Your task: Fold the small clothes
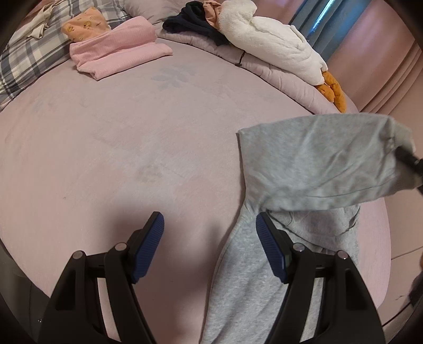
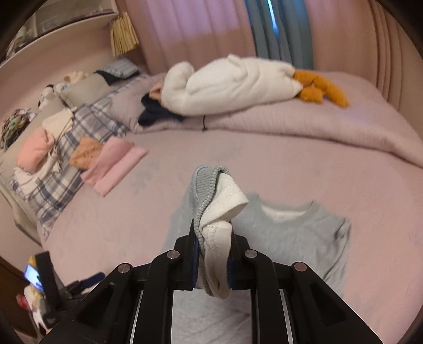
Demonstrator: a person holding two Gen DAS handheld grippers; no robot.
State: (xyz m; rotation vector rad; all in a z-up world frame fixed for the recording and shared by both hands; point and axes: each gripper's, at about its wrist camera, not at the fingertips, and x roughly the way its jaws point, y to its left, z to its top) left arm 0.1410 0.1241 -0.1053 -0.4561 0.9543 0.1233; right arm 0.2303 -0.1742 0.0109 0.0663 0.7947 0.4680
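A grey sweatshirt (image 2: 290, 230) with a white inner lining lies flat on the pink bed sheet (image 2: 317, 180). My right gripper (image 2: 212, 238) is shut on the ribbed cuff (image 2: 208, 190) of one sleeve and holds it up off the bed. In the left wrist view that raised sleeve (image 1: 322, 164) stretches to the right edge, where the right gripper (image 1: 405, 157) shows as a dark tip. My left gripper (image 1: 208, 219) hangs open low over the bed. Nothing is between its fingers, and its right finger (image 1: 269, 243) is over the sweatshirt's body (image 1: 251, 277).
Folded pink clothes (image 1: 119, 50) and an orange printed piece (image 1: 84, 23) lie by a plaid pillow (image 1: 23, 55) at the far left. A white plush goose (image 2: 232, 82) and dark clothes (image 2: 156, 111) rest on the rolled quilt (image 2: 304, 124). A black device with a lit screen (image 2: 39, 275) stands beside the bed.
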